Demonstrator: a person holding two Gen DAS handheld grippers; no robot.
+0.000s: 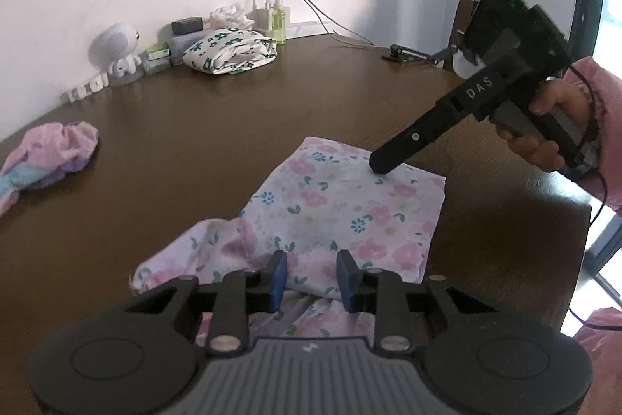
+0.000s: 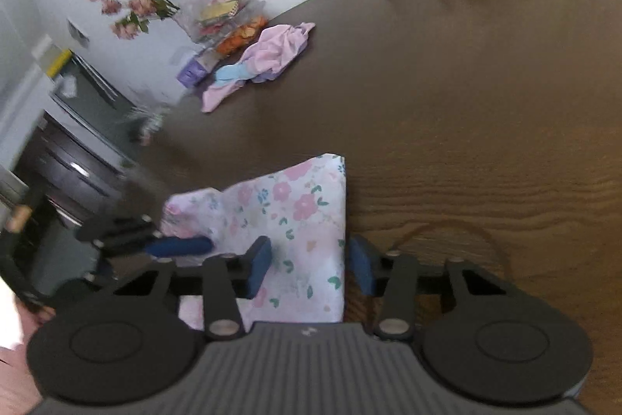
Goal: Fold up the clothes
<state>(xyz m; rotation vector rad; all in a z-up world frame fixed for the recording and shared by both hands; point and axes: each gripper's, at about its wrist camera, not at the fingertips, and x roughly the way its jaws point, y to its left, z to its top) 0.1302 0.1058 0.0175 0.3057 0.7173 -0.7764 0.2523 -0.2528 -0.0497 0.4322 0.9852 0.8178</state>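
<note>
One garment folded, another in progress, a third waiting.

Both the left gripper (image 1: 311, 277) and right gripper (image 2: 311, 269) stand with fingers apart over the half-folded floral cloth (image 1: 342, 205); beyond them lie a folded bundle (image 1: 229, 51) and a crumpled pink garment (image 1: 46, 158).

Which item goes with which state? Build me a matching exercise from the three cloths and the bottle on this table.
Things:
1. pink-flower cloth
2. green-flower cloth
3. pink-purple garment
4. bottle

States:
a. crumpled, alone at the table's left side
b. upright, by the wall
c. nearest, lying partly flat
d. folded bundle, near the wall

Pairs: 1-c, 2-d, 3-a, 4-b
</note>
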